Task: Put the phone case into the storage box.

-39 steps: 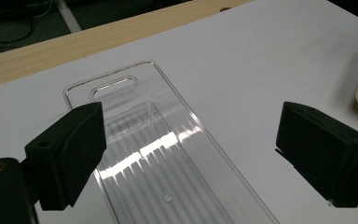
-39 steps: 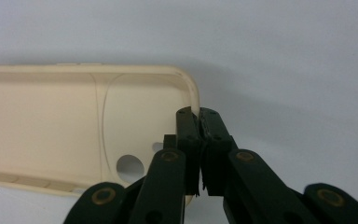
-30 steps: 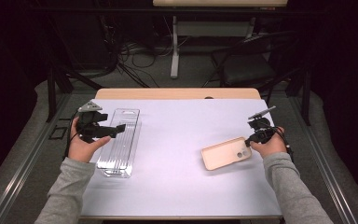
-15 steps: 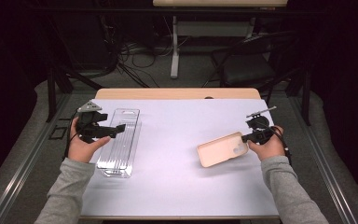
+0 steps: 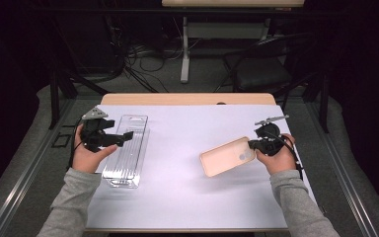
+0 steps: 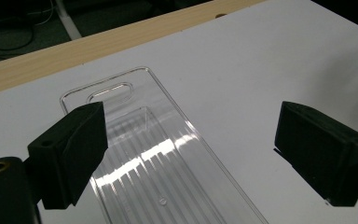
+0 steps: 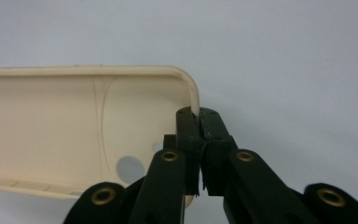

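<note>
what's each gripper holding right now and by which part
The right gripper is shut on the cream phone case, pinching its end wall. The left gripper holds nothing, open over the clear plastic tray.

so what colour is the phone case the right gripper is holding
Cream phone case, clearest in the right gripper view.

The high view looks forward and down from above the person's side, taking in the whole table (image 5: 187, 197) from some way off, with forearms entering at the bottom. The left gripper view rides close over the clear tray (image 6: 168, 158), seen at left in the high view (image 5: 127, 148). The right gripper view sits very near the cream case (image 7: 74, 126), at centre right in the high view (image 5: 224, 157).
</note>
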Tool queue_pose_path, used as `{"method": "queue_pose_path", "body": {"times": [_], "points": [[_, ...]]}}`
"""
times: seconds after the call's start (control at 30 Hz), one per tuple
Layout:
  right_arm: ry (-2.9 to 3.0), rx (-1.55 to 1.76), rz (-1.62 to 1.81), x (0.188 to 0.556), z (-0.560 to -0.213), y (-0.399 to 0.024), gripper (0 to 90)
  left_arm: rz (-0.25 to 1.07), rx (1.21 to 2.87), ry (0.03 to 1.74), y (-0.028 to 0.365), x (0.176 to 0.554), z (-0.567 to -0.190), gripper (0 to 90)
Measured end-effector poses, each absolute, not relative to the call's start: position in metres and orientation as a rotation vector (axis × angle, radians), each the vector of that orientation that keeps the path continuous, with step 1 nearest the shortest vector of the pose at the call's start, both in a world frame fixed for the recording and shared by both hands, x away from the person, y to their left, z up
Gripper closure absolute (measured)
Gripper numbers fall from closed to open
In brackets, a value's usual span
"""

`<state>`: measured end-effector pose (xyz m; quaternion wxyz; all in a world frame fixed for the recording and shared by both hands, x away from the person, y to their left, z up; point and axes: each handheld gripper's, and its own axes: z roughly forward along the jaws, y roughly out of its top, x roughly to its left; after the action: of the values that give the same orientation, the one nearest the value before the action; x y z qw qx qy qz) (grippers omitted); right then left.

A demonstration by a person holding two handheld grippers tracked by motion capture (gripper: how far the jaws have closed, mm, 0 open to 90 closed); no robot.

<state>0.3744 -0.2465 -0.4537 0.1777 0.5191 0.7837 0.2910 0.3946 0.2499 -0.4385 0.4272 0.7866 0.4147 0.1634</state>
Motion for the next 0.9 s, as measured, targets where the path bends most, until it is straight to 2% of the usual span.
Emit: {"method": "queue_pose_path", "body": {"times": [0.9], "points": [[2.192,1.295,0.915,0.363,-0.441,-0.199,88.1,0.404,1.945,1.002,0.244,0.387,-0.434,9.6]]}}
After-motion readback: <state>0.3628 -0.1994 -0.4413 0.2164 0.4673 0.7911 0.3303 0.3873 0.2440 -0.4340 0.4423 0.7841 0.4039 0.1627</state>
